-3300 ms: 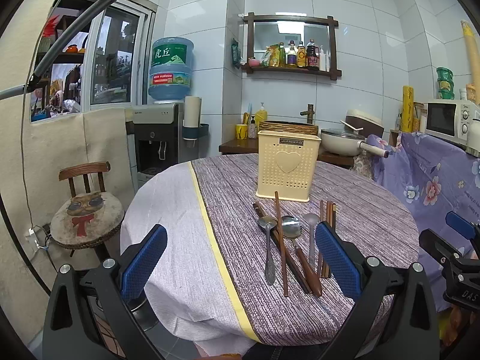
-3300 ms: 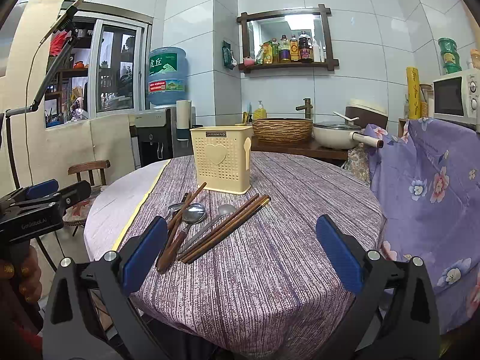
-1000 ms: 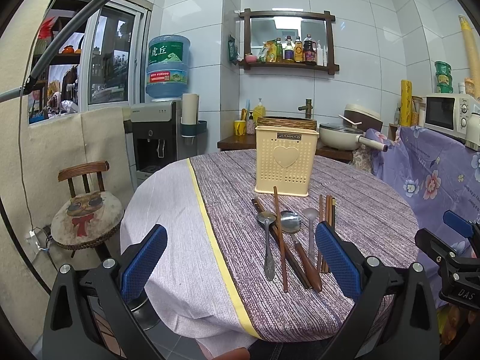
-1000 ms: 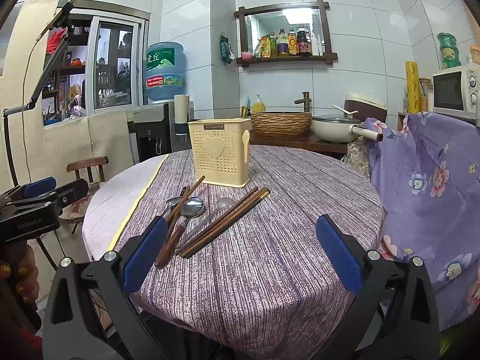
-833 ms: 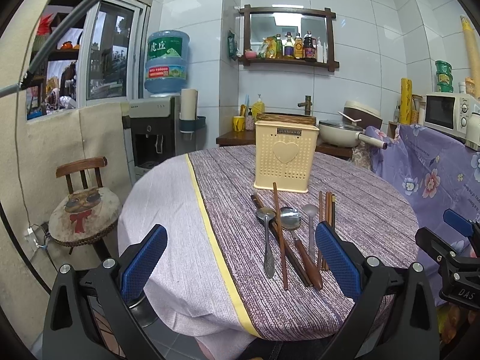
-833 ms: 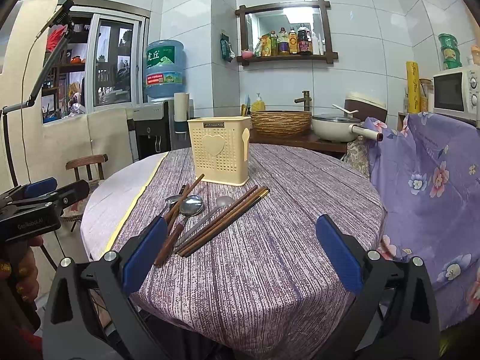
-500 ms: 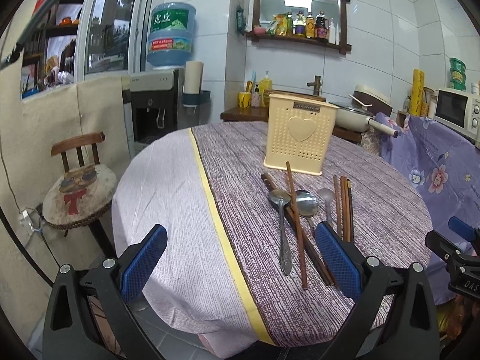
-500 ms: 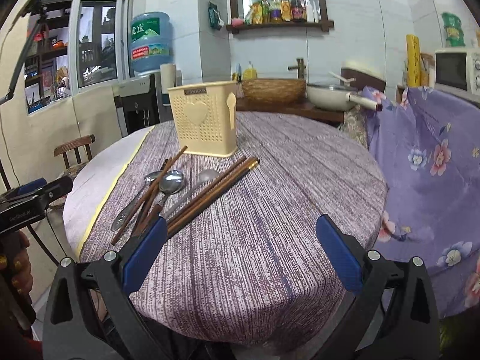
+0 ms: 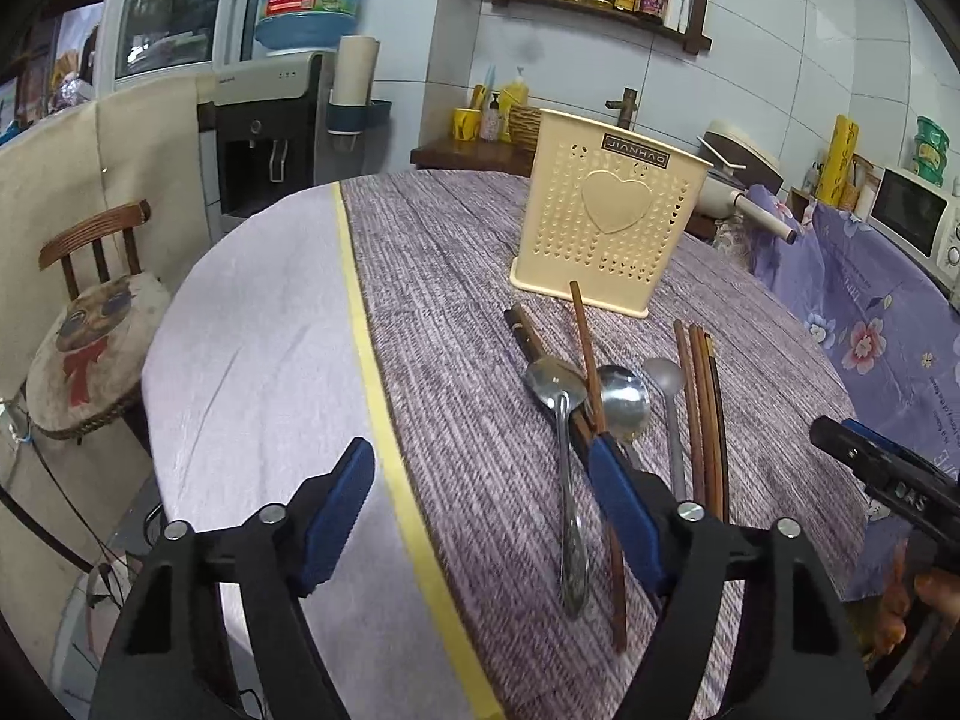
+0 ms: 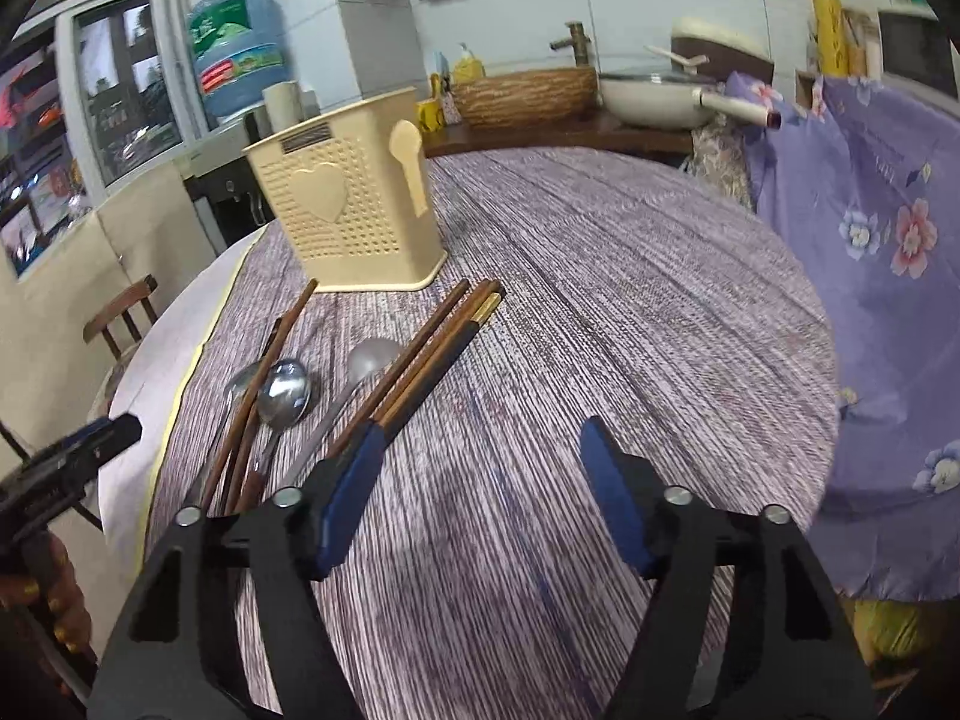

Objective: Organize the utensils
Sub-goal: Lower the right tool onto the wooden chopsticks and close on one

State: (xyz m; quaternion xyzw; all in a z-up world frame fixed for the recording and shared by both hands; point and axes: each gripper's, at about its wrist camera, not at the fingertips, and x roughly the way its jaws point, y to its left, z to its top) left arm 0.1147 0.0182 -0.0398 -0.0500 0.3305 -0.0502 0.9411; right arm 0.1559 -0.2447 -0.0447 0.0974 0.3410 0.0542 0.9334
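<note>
left wrist: my left jaws (image 9: 480,516) have just been closing, nothing between the ribbed blue pads; steel spoons (image 9: 561,420) and slim wooden chopsticks (image 9: 702,396) lie ahead on the woven bench (image 9: 456,300), perforated cream holder (image 9: 606,222) beyond | right wrist: my right jaws (image 10: 480,492) likewise narrowing, empty; chopsticks (image 10: 432,354) just ahead-left, holder (image 10: 354,216) further.

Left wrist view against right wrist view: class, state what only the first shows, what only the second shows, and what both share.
Only the left wrist view shows the cushioned chair seat and the microwave. Only the right wrist view shows the spoon relief on the holder's side wall and the woven basket in full. Both share the cream utensil holder, spoons, chopsticks and purple tablecloth.
</note>
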